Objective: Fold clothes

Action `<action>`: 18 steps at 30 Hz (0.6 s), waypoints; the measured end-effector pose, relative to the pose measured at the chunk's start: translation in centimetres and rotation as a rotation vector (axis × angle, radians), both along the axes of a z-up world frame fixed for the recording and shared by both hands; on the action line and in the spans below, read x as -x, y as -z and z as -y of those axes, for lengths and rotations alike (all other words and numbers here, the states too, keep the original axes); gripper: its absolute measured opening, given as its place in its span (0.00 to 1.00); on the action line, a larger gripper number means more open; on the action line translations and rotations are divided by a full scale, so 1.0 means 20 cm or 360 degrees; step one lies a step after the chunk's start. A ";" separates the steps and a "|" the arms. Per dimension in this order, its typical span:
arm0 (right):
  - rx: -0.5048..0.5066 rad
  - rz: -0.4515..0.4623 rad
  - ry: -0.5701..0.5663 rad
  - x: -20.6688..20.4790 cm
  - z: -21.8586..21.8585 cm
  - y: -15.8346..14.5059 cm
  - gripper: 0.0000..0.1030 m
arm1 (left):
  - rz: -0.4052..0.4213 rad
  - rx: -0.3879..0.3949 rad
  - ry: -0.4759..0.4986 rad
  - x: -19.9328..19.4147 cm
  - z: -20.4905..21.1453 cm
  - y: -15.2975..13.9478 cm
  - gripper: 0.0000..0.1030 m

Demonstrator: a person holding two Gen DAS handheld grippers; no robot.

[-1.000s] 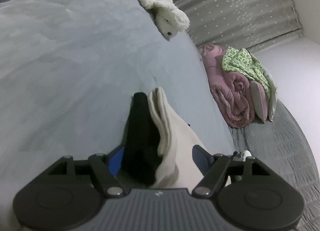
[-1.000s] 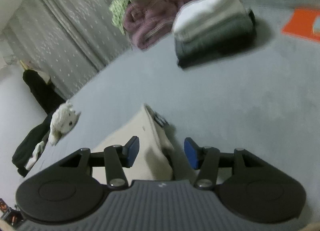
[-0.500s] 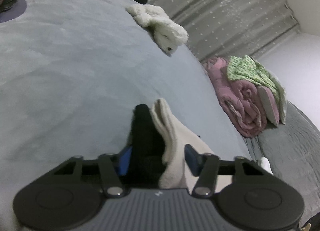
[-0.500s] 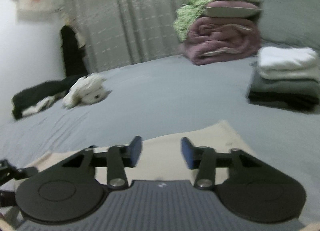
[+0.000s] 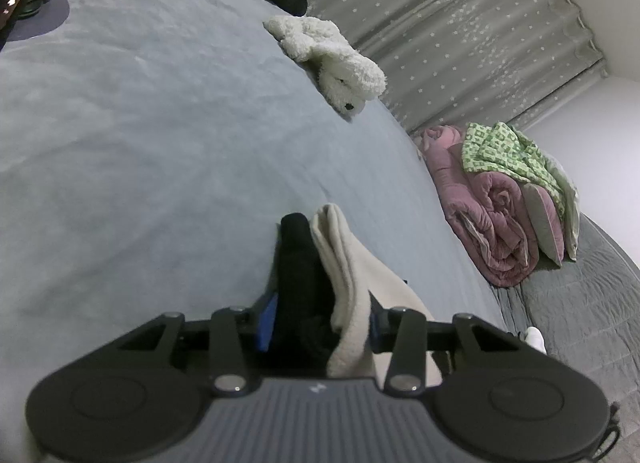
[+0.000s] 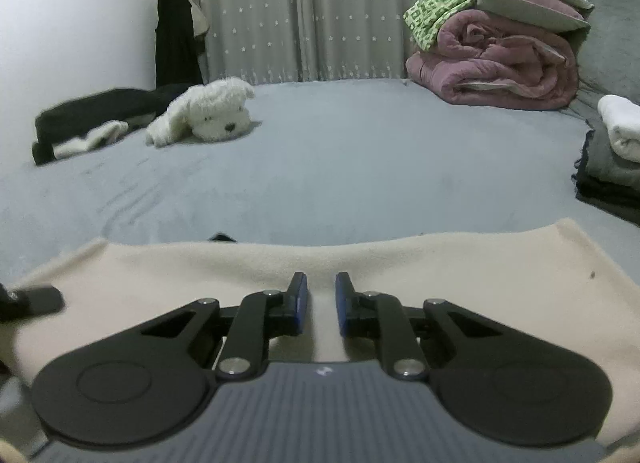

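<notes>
A cream garment (image 6: 480, 275) lies spread across the grey bed (image 6: 340, 167), right under my right gripper (image 6: 321, 303). That gripper's jaws are closing to a narrow gap. Cream cloth shows in the gap, and I cannot see the pads pressing on it. In the left wrist view my left gripper (image 5: 320, 319) is closing on a bunched end of the cream garment (image 5: 348, 263) together with a black cloth (image 5: 298, 263). Both blue pads touch this bunch. A bit of the black cloth (image 6: 222, 238) peeks out past the garment's far edge.
A white plush dog (image 6: 212, 115) and dark clothes (image 6: 100, 107) lie at the far left of the bed. A rolled pink quilt (image 6: 496, 63) with a green cloth on it sits at the back right. A stack of folded clothes (image 6: 612, 159) stands at the right edge.
The left jaws have drawn in onto the black and cream bunch. The right gripper has rolled level, moved over the cream garment, and its jaws have narrowed from wide to a small gap.
</notes>
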State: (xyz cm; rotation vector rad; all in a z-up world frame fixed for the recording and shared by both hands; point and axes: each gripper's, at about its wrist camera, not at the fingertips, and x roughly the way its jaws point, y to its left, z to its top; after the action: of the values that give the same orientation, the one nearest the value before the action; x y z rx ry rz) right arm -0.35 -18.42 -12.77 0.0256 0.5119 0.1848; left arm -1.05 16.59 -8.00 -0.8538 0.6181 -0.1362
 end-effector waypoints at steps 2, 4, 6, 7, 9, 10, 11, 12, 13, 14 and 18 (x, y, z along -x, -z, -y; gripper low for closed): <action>0.0012 -0.0029 -0.0014 -0.01 -0.01 0.02 0.16 | 0.0003 0.0016 -0.0017 0.01 0.00 -0.01 0.39; 0.0037 -0.0049 -0.0027 -0.02 -0.01 0.02 0.16 | 0.0011 0.0042 -0.0043 0.02 0.00 -0.02 0.37; 0.0053 -0.0040 -0.0033 -0.01 -0.02 0.01 0.16 | 0.0030 0.0059 -0.0073 0.03 0.01 -0.04 0.35; 0.0060 -0.0033 -0.0035 0.00 -0.02 0.01 0.16 | 0.0046 0.0070 -0.0089 0.04 0.02 -0.06 0.34; 0.0012 -0.0032 -0.0044 0.01 0.00 -0.01 0.23 | 0.0089 0.0086 -0.0106 0.05 0.04 -0.10 0.33; -0.0031 -0.0045 -0.0049 0.02 0.02 -0.02 0.23 | 0.0115 0.0093 -0.0113 0.06 0.05 -0.13 0.33; -0.0079 -0.0063 -0.0055 0.02 0.04 -0.04 0.27 | 0.0141 0.0103 -0.0106 0.07 0.06 -0.15 0.33; -0.0132 -0.0083 -0.0064 0.02 0.06 -0.05 0.33 | 0.0168 0.0112 -0.0099 0.07 0.07 -0.18 0.32; -0.0191 -0.0104 -0.0071 0.03 0.08 -0.07 0.36 | 0.0202 0.0117 -0.0082 0.07 0.09 -0.20 0.32; -0.0253 -0.0126 -0.0076 0.03 0.10 -0.09 0.38 | 0.0235 0.0111 -0.0067 0.08 0.11 -0.23 0.32; -0.0489 -0.0205 -0.0106 0.06 0.19 -0.15 0.38 | 0.0349 0.0090 -0.0015 0.10 0.21 -0.32 0.31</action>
State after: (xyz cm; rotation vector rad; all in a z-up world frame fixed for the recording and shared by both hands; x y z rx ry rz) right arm -1.64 -22.13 -9.82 0.3220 0.6096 0.3275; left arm -3.11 12.45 -1.70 -0.8827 0.4062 -0.2364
